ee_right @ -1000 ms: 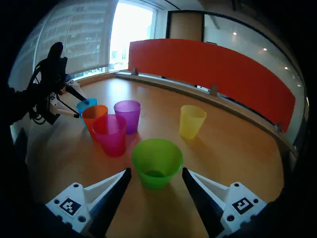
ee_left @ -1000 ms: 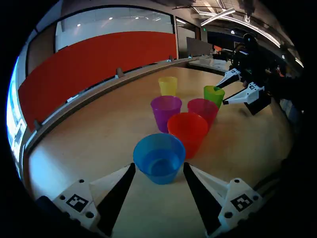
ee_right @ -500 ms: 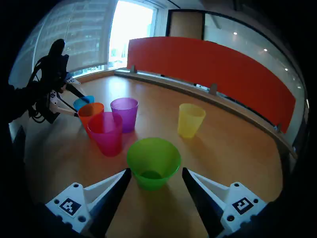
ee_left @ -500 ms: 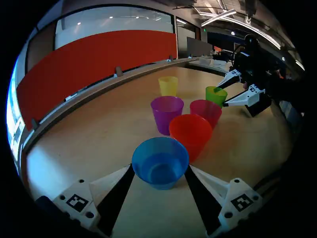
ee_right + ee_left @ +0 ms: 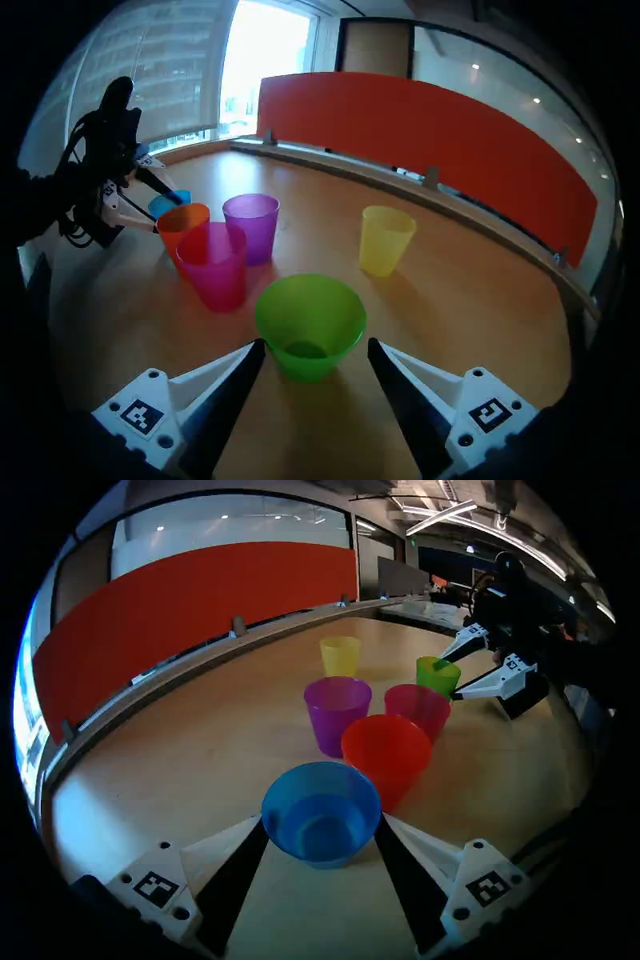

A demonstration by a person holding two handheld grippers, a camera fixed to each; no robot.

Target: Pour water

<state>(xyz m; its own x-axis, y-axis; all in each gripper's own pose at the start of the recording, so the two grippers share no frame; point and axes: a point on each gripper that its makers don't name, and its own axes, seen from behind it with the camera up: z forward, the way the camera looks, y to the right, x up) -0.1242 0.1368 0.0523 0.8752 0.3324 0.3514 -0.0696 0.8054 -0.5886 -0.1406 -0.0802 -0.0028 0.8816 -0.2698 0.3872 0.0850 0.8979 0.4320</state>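
Note:
A blue cup (image 5: 322, 800) holding water sits between the fingers of my left gripper (image 5: 320, 819), which is shut on its sides. A green cup (image 5: 310, 316) with a little liquid at its bottom is held the same way by my right gripper (image 5: 315, 344). Across the table in the left gripper view, the right gripper (image 5: 446, 677) holds the green cup (image 5: 438, 674). The right gripper view shows the left gripper (image 5: 166, 210) with the blue cup (image 5: 170, 200) behind the orange cup (image 5: 182, 224).
On the wooden table (image 5: 200, 744) between the two held cups stand an orange cup (image 5: 386, 756), a purple cup (image 5: 337, 712), a pink cup (image 5: 418, 708) and a yellow cup (image 5: 340, 654). A red partition (image 5: 184, 600) runs along the table's far edge.
The blue cup has come slightly up and nearer in the left gripper's hold. The green cup has shifted a little left in the right gripper's hold. The other cups have stayed put.

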